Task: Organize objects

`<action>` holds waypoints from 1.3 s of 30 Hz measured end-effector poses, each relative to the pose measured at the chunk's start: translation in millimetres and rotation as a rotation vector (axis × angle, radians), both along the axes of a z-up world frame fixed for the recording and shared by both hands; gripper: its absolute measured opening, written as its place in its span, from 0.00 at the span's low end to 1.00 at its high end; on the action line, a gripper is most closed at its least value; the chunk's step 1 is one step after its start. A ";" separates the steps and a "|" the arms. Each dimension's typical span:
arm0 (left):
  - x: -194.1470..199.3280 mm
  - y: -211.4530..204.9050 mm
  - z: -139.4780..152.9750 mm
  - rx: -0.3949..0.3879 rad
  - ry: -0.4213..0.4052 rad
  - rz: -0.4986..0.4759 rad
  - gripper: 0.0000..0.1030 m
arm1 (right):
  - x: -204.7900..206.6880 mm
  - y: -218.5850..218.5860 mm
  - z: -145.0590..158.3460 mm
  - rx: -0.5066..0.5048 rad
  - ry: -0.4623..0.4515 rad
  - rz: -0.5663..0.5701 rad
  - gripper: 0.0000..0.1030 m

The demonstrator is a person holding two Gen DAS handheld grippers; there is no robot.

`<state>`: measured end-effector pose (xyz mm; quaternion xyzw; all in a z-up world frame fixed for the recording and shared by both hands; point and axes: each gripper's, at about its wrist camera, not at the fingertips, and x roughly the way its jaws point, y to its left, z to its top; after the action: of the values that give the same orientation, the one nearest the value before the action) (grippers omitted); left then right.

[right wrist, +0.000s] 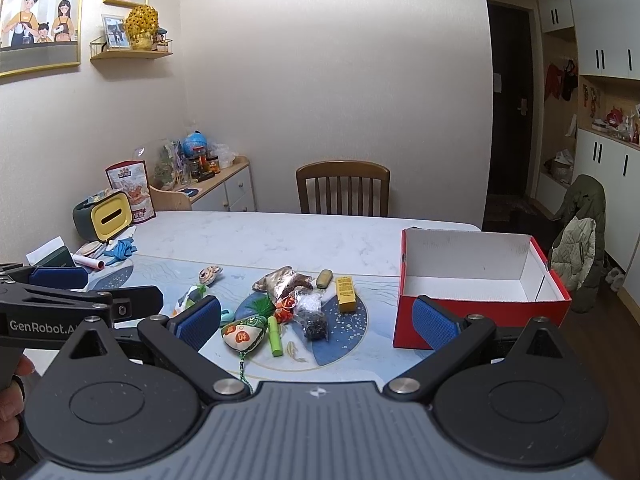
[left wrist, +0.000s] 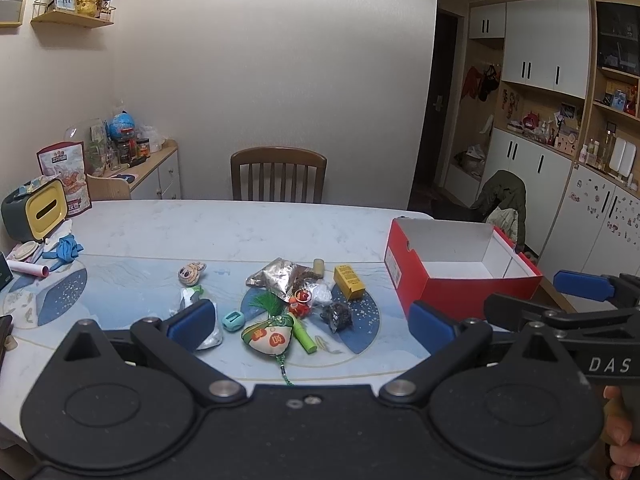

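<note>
A heap of small items lies mid-table: a silver foil packet (left wrist: 280, 276), a yellow box (left wrist: 349, 281), a heart-shaped embroidered sachet (left wrist: 269, 336) with a green tassel, a green tube (left wrist: 303, 335), a red charm (left wrist: 301, 300), a dark bag (left wrist: 337, 316) and a teal sharpener (left wrist: 233, 321). An open red shoebox (left wrist: 460, 280) with a white inside stands to their right and holds nothing. My left gripper (left wrist: 312, 326) hovers open above the table's near edge. My right gripper (right wrist: 316, 326) is open too, beside the left one, with the sachet (right wrist: 244, 334) between its pads.
A yellow and green tissue holder (left wrist: 34, 212), blue gloves (left wrist: 66, 249) and a paper roll (left wrist: 28, 269) sit at the table's left. A wooden chair (left wrist: 279, 176) stands behind the table. A coat-draped chair (right wrist: 580, 236) stands beyond the box, near the cabinets.
</note>
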<state>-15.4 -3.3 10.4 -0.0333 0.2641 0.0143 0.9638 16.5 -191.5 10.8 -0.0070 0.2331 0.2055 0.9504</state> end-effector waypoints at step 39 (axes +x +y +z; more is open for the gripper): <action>191.8 166.3 -135.7 -0.128 0.380 0.194 0.99 | 199.0 117.5 -128.0 -0.207 0.238 0.012 0.94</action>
<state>176.5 163.0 -125.2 -0.1162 0.4367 0.0964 0.8869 215.5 -74.0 -117.2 -0.0821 0.3639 0.1856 0.9091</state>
